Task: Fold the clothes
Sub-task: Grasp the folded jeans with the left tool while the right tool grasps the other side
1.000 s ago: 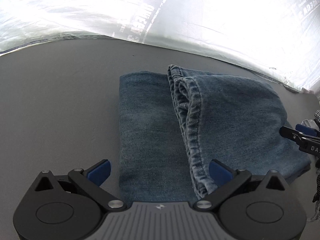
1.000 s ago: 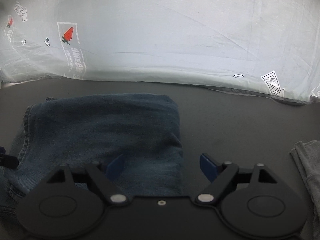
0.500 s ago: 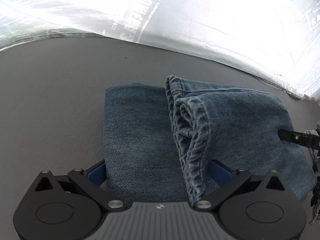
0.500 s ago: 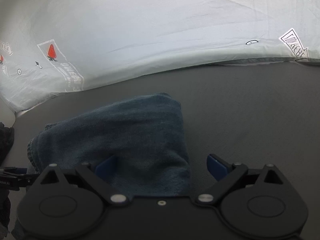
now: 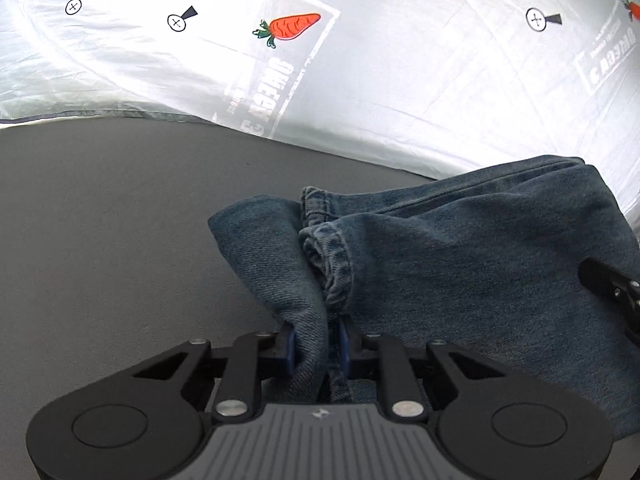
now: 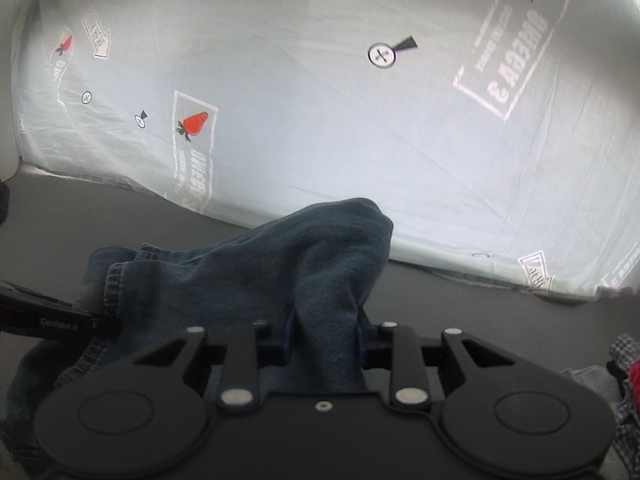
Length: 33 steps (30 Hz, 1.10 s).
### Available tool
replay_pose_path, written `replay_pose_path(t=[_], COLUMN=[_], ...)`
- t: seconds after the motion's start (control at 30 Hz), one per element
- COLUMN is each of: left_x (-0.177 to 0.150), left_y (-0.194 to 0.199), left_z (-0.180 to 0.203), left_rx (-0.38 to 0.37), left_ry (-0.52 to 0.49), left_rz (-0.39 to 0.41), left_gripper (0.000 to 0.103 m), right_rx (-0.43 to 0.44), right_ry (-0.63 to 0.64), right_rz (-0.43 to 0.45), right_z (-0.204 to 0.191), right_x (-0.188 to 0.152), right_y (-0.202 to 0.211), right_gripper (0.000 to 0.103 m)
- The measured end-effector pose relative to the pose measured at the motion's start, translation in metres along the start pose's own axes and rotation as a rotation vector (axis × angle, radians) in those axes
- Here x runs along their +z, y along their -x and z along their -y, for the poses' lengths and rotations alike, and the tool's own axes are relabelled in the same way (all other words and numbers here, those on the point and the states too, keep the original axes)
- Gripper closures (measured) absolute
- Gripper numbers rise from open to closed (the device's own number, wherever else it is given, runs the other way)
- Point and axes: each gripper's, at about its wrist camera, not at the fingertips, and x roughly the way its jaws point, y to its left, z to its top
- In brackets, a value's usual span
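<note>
Folded blue jeans (image 5: 460,276) are lifted off the dark grey table (image 5: 100,220), bunched between both grippers. My left gripper (image 5: 318,344) is shut on the near left edge of the denim, beside the hemmed cuff (image 5: 336,264). In the right wrist view the jeans (image 6: 248,280) rise in a peak, and my right gripper (image 6: 322,336) is shut on the fold at their right side. The other gripper's black finger (image 6: 60,320) shows at the left, and the right one's finger (image 5: 612,284) shows at the right edge of the left wrist view.
A white printed sheet (image 5: 360,60) with carrot pictures hangs behind the table (image 6: 500,320). A pile of other clothes (image 6: 624,384), checked and grey, lies at the right edge of the right wrist view.
Both grippers went from open around the flat jeans to shut on them. The jeans have risen off the table and now bunch upward.
</note>
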Motion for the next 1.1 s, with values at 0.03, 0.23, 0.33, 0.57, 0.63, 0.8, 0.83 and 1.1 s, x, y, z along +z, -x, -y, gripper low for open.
replay_pose_path(t=[0.03,0.23,0.33,0.57,0.63,0.8,0.83,1.1], left_x=[0.001,0.002,0.004,0.011,0.011,0.001,-0.002,-0.029], left_y=[0.007,0.055,0.072,0.117,0.127,0.135,0.133,0.116], left_z=[0.0,0.027,0.047,0.107,0.132,0.221,0.242,0.414], left_rx=[-0.024,-0.149,-0.225,-0.401,-0.428,-0.435,-0.432,-0.407], left_ry=[0.011,-0.05,-0.079,-0.118,-0.145,-0.138,-0.135,-0.109], left_rz=[0.009,0.092,0.118,0.167,0.193,0.217,0.22,0.247], left_gripper=[0.085,0.089,0.089,0.089,0.089,0.089,0.089,0.09], right_rx=[-0.015,-0.135,-0.208,-0.379,-0.428,-0.468,-0.465,-0.38], right_ry=[0.024,0.038,0.043,0.055,0.058,0.052,0.05,0.039], right_rz=[0.018,0.095,0.109,0.14,0.149,0.182,0.194,0.257], right_z=[-0.005,-0.003,0.014,0.053,0.064,0.135,0.156,0.351], right_x=[0.004,0.025,0.029,0.04,0.043,0.03,0.025,-0.027], right_y=[0.013,0.081,0.106,0.166,0.183,0.219,0.227,0.247], right_gripper=[0.076,0.076,0.076,0.076,0.076,0.075,0.075,0.074])
